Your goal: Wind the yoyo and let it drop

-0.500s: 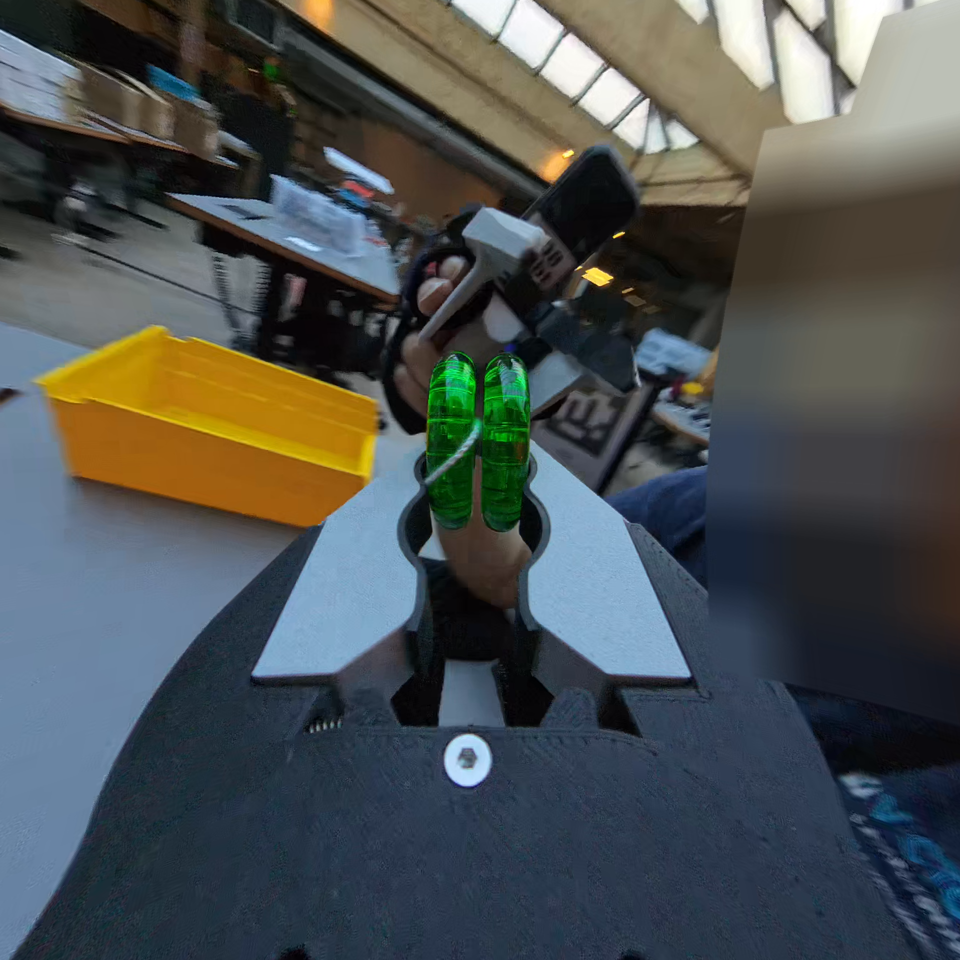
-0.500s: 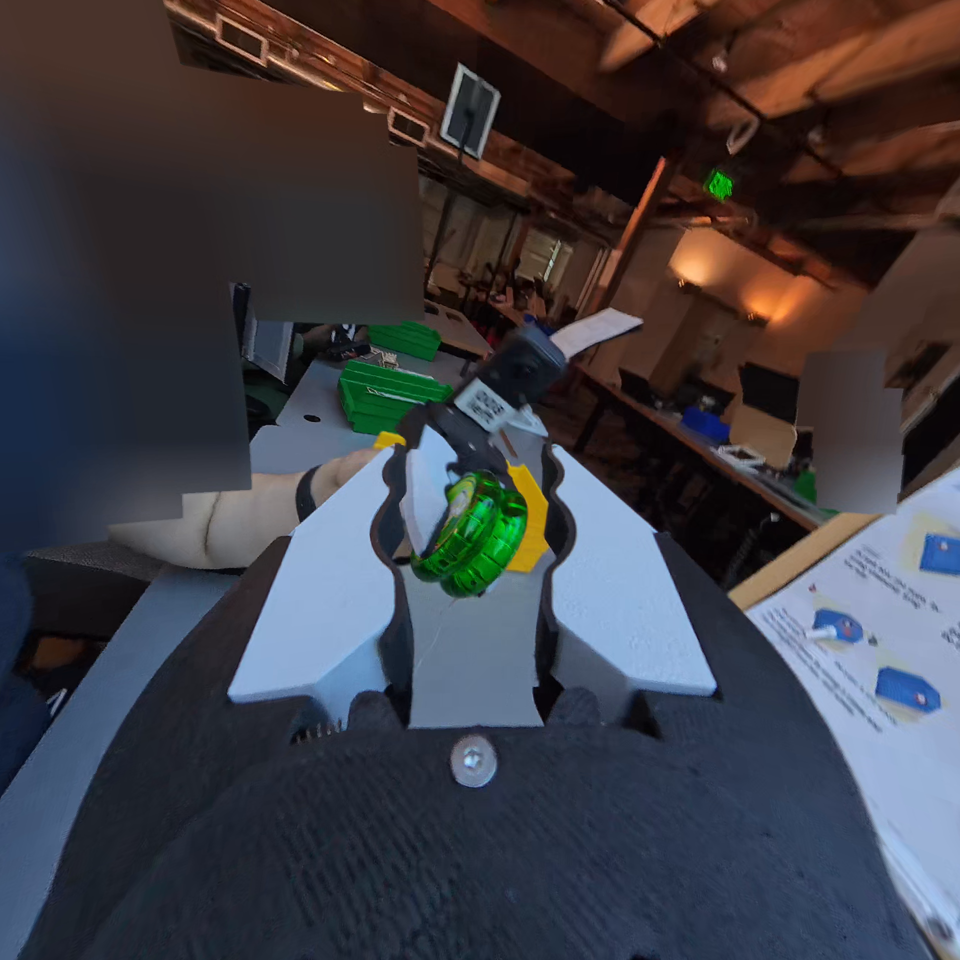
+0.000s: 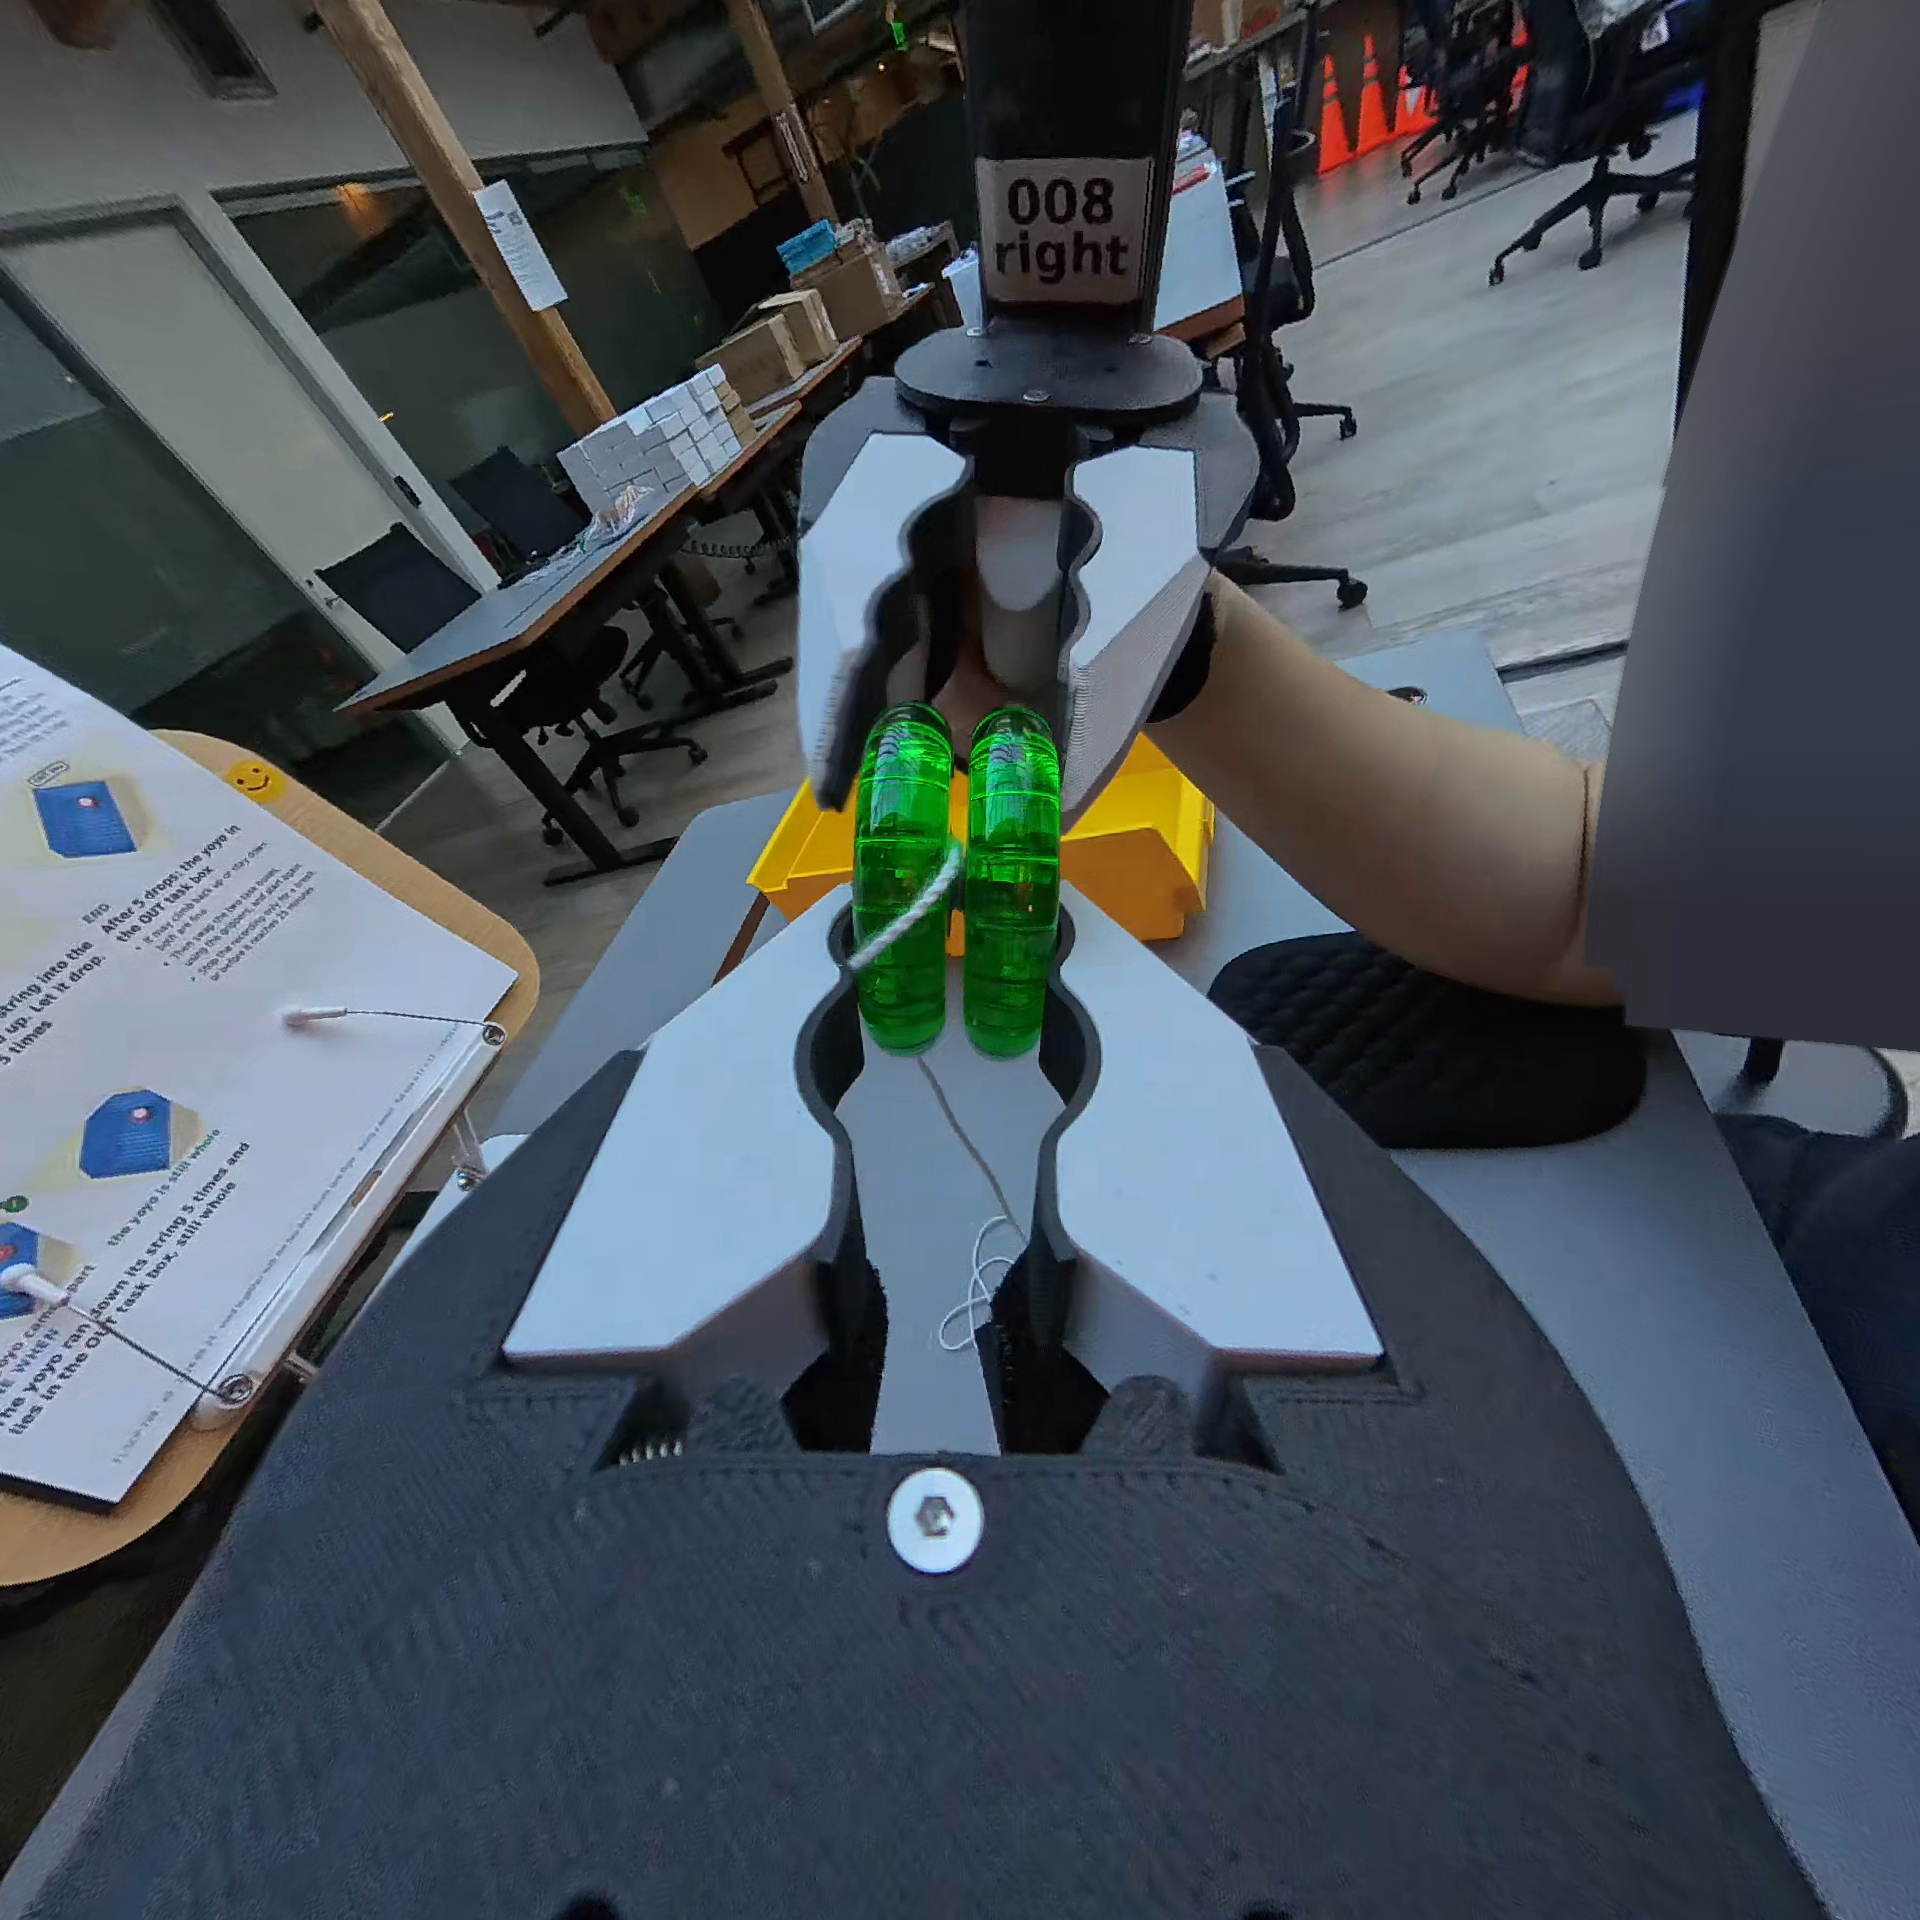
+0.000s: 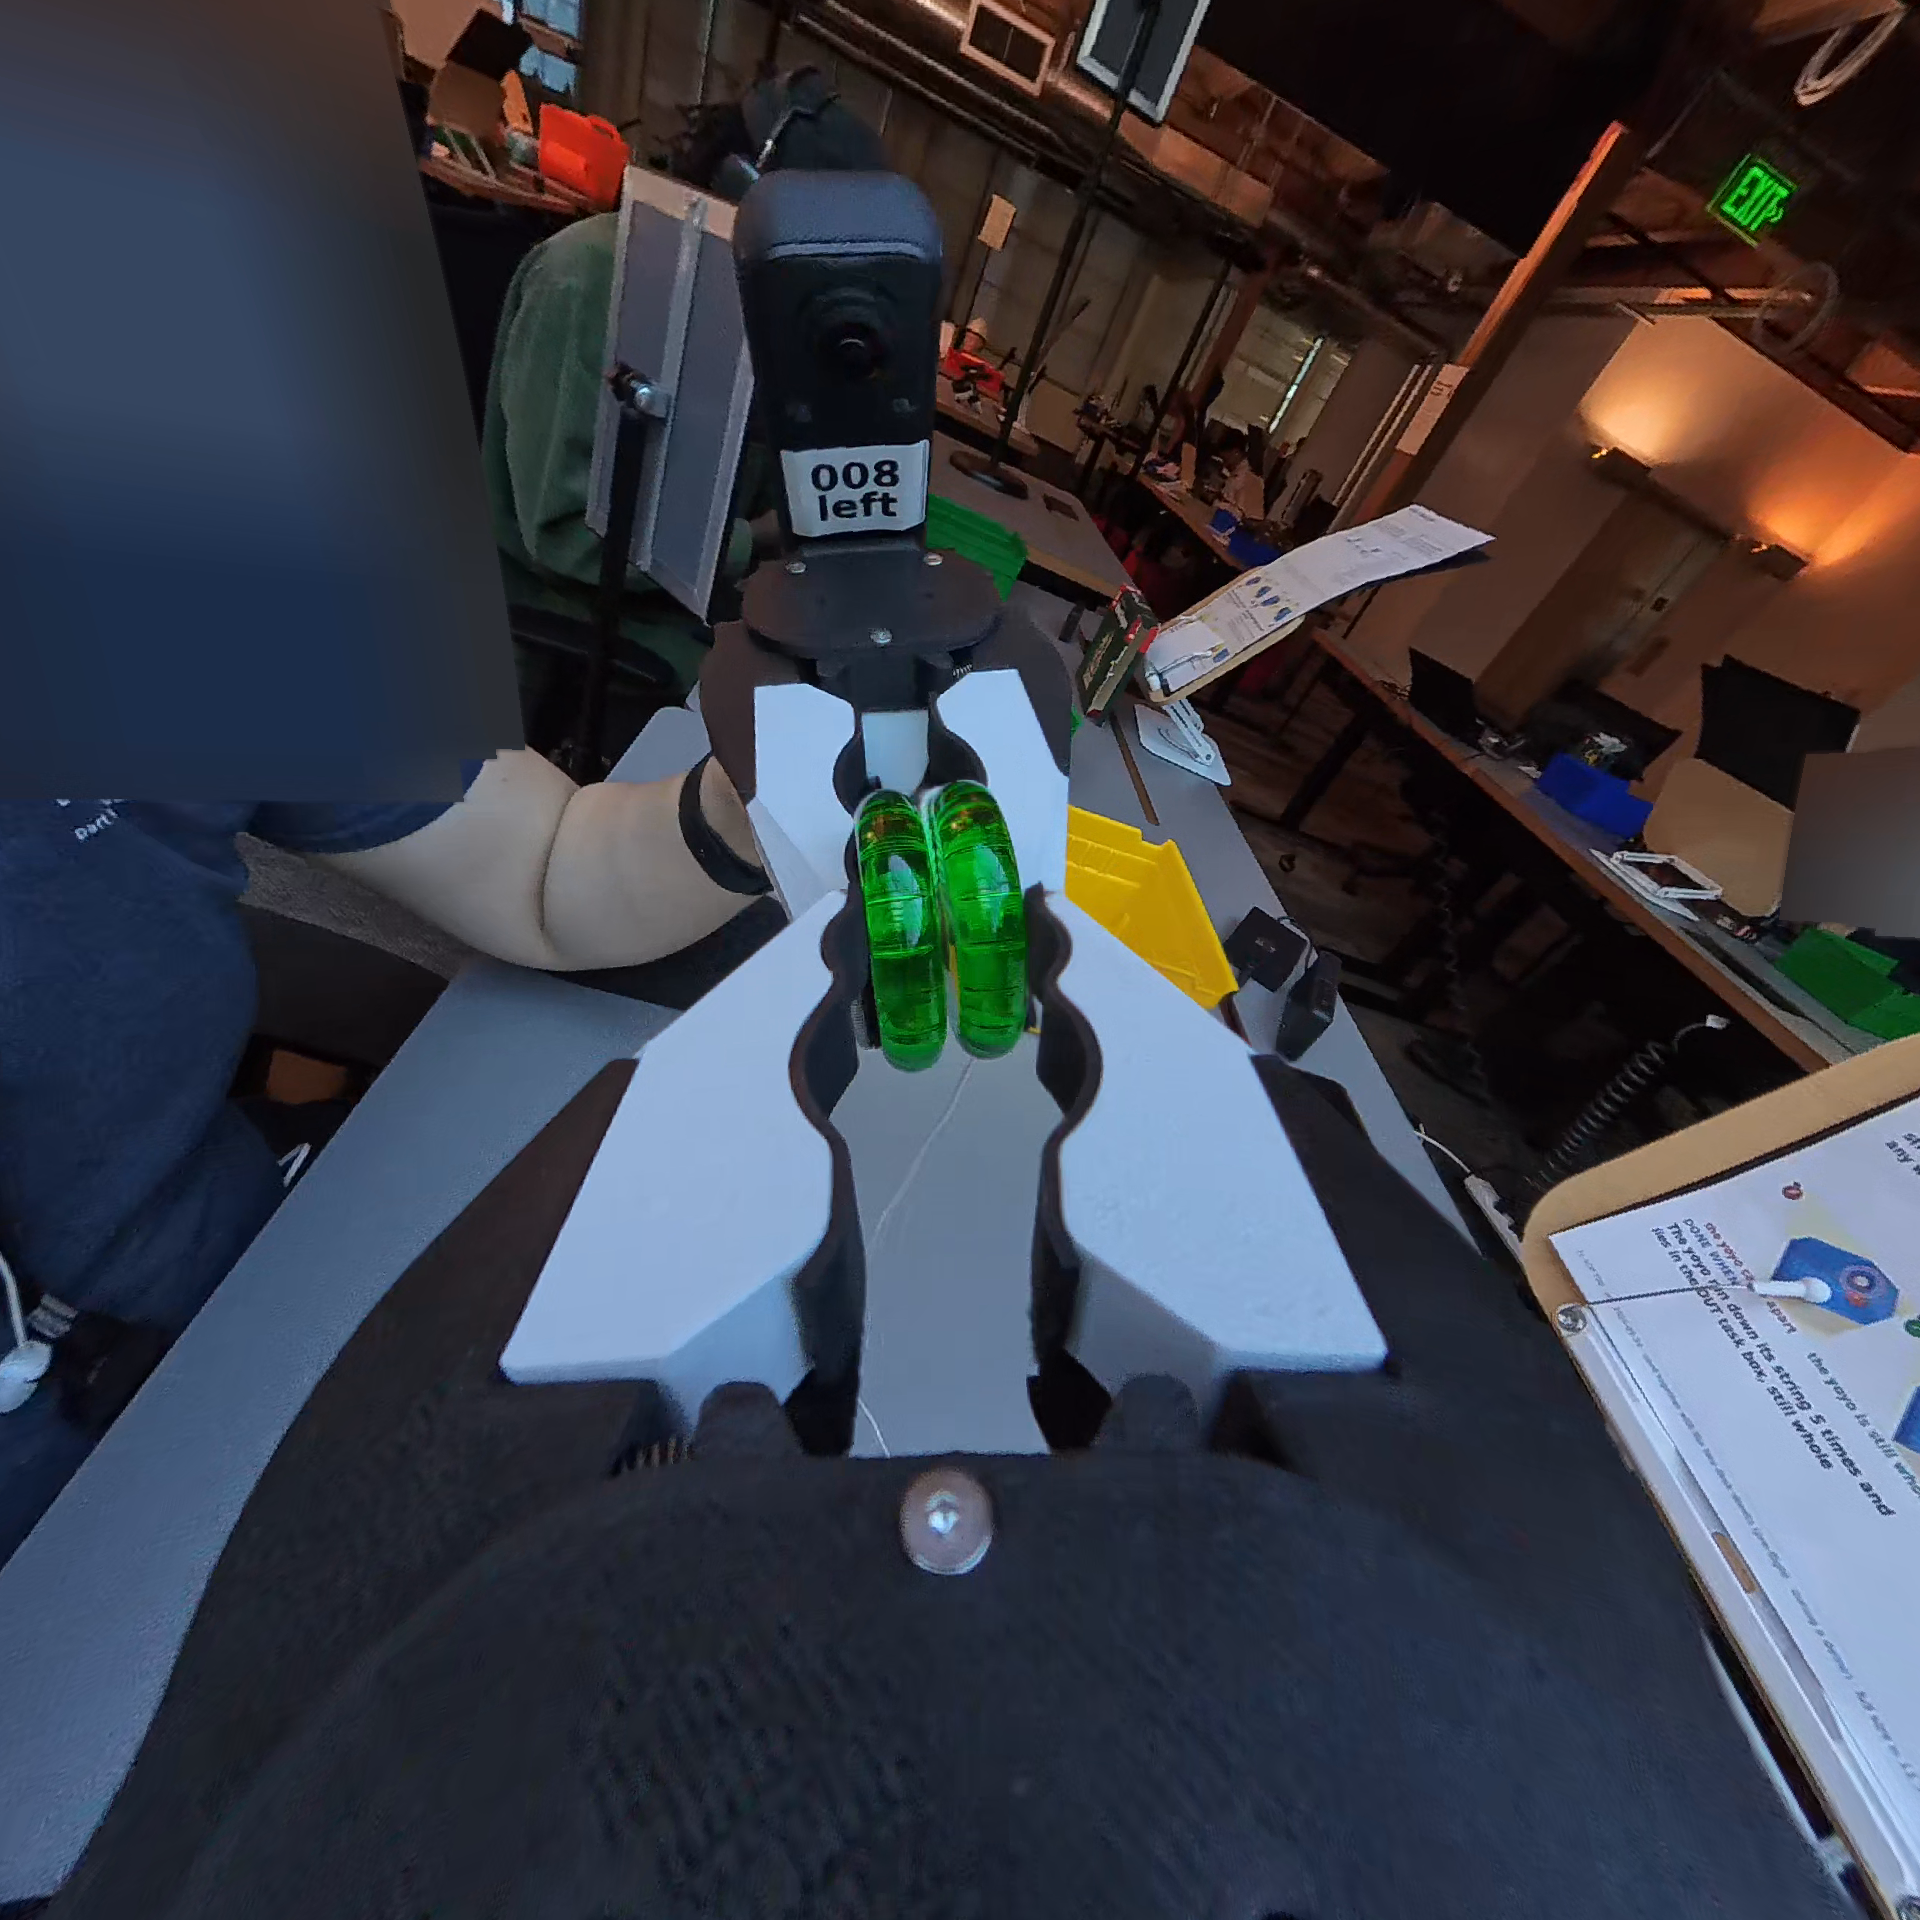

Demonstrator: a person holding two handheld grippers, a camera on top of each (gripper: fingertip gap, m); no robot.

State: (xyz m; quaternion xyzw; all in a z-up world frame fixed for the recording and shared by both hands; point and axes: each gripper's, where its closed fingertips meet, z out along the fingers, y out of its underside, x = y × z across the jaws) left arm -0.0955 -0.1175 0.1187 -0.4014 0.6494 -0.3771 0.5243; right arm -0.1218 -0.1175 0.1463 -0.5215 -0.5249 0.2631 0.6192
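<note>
Fingers [image 3: 717, 1049] of both grippers pinch the green yoyo [image 3: 956, 883] from opposite ends above the worktop [image 4: 436, 1122], seemingly steadying it so its slack string [image 3: 977, 1288] can be wound.

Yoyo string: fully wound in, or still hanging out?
Still partly out. In the left wrist view the string leaves the groove of the yoyo and loose loops lie between the fingers of the left gripper.

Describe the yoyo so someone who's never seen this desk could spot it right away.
Start at the grey table with the yellow bin. Above it, two tongs meet tip to tip around the yoyo. It is the only clear green thing there: twin discs, white string between.
</note>
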